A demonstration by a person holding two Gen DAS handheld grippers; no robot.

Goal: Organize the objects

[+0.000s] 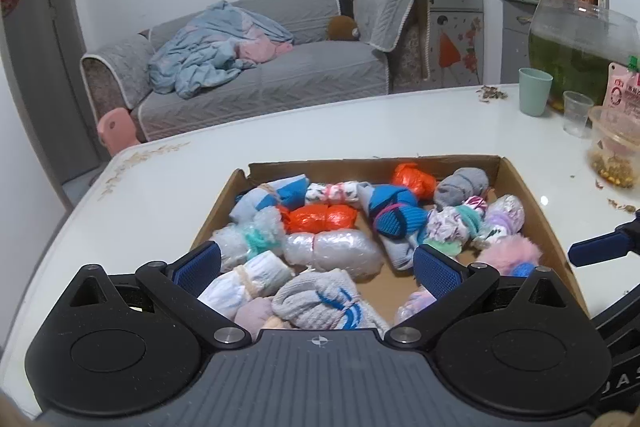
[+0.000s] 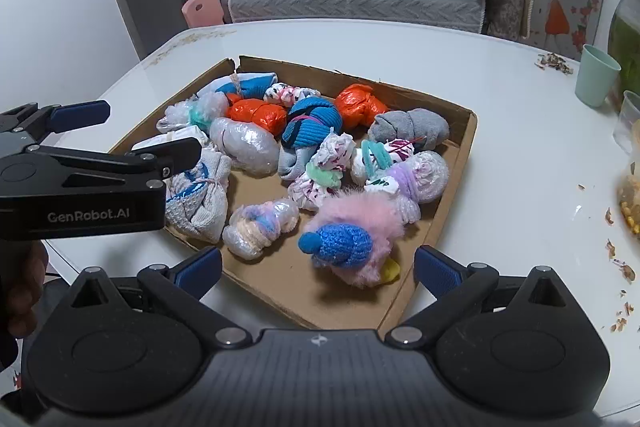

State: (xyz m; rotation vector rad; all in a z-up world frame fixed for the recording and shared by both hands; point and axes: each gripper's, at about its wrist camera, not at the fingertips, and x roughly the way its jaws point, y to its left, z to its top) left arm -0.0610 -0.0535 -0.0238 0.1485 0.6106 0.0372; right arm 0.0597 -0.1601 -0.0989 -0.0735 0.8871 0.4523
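1. Nearest the right wrist camera, the right gripper (image 2: 318,269) is spread wide and empty, poised just above the near edge of the box (image 2: 460,163).
2. A pink fluffy toy (image 2: 356,223) with a blue knit cap lies right ahead of it, in the box's near corner.
3. The left gripper (image 1: 316,261) is also released and holds nothing; it hovers over the box's near end, above a grey sock roll (image 1: 320,297).
4. The box sits on a white table (image 1: 360,123) and holds many bundles, sock rolls and wrapped packets, lying loosely and touching one another.
5. The likely step is picking one bundle. Doing it well probably means centring the open fingers on a single bundle, descending straight, and closing across its narrow waist so neighbours stay put.
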